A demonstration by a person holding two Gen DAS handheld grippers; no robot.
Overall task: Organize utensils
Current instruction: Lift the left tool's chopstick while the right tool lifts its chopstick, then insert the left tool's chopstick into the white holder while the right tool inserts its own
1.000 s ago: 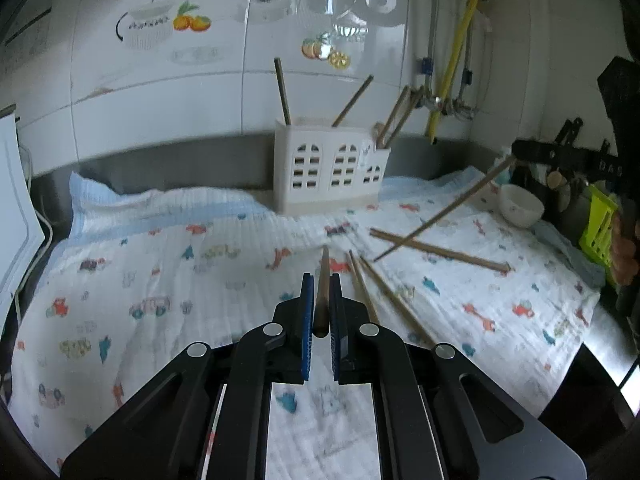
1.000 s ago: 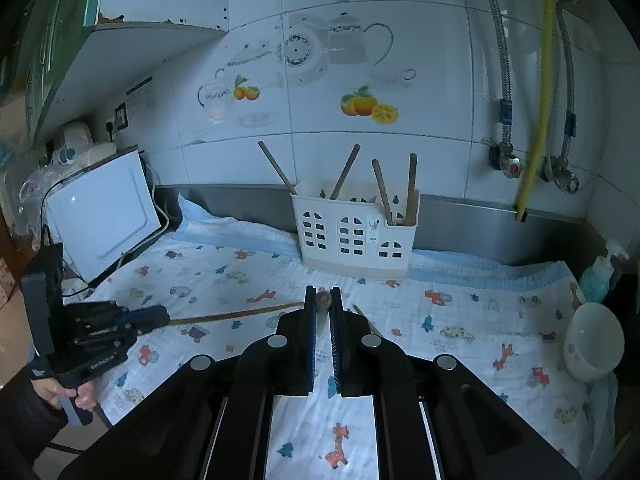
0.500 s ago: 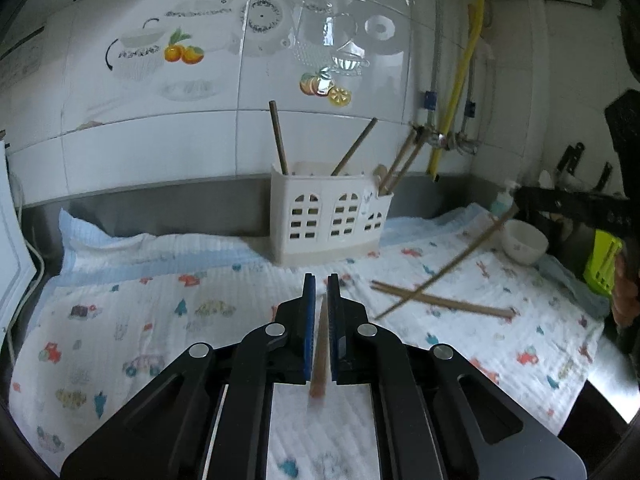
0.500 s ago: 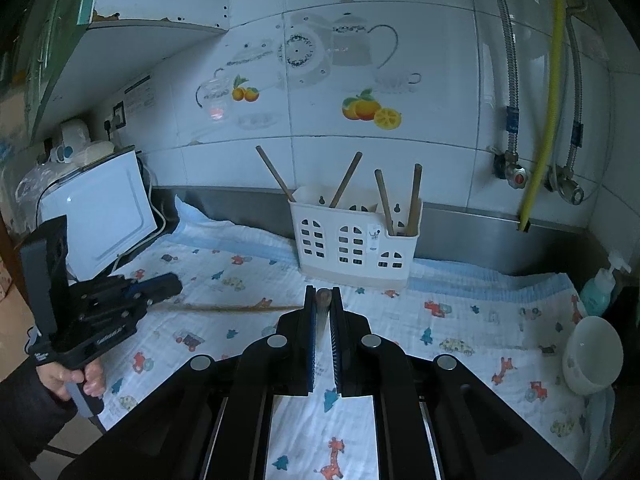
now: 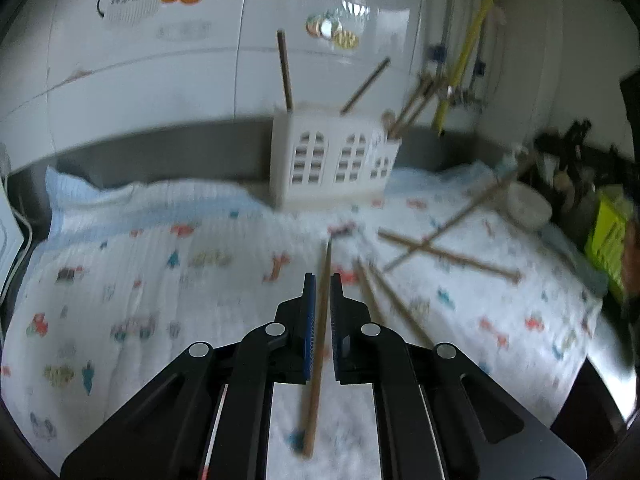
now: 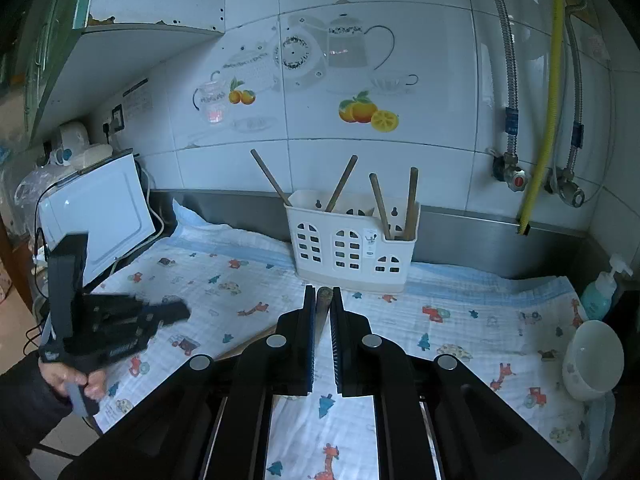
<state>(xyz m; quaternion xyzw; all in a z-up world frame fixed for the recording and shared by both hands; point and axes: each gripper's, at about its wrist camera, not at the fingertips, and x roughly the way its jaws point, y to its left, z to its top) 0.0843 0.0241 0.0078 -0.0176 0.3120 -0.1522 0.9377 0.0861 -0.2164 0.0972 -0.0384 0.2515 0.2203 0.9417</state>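
My left gripper (image 5: 322, 280) is shut on a wooden chopstick (image 5: 318, 344) that runs lengthwise between its blue pads and points toward the white utensil holder (image 5: 332, 160). In the right wrist view the left gripper (image 6: 176, 312) hangs over the cloth at the left, gripped by a hand (image 6: 76, 380). My right gripper (image 6: 324, 292) is shut on another chopstick (image 6: 324, 294), seen end-on, aimed at the holder (image 6: 352, 248). That chopstick (image 5: 460, 220) slants in the air at the right of the left wrist view. Several chopsticks stand in the holder.
Several loose chopsticks (image 5: 448, 256) lie crossed on the printed cloth (image 5: 160, 280) right of centre. A white bowl (image 6: 592, 360) and a soap bottle (image 6: 600, 292) sit at the right edge. A white appliance (image 6: 96, 216) stands at the left. Pipes and a yellow hose (image 6: 548, 100) run down the tiled wall.
The left gripper lifted, then tipped down over the cloth again, and has come nearer in the right wrist view. Its chopstick shows longer between the jaws. The right gripper kept still.
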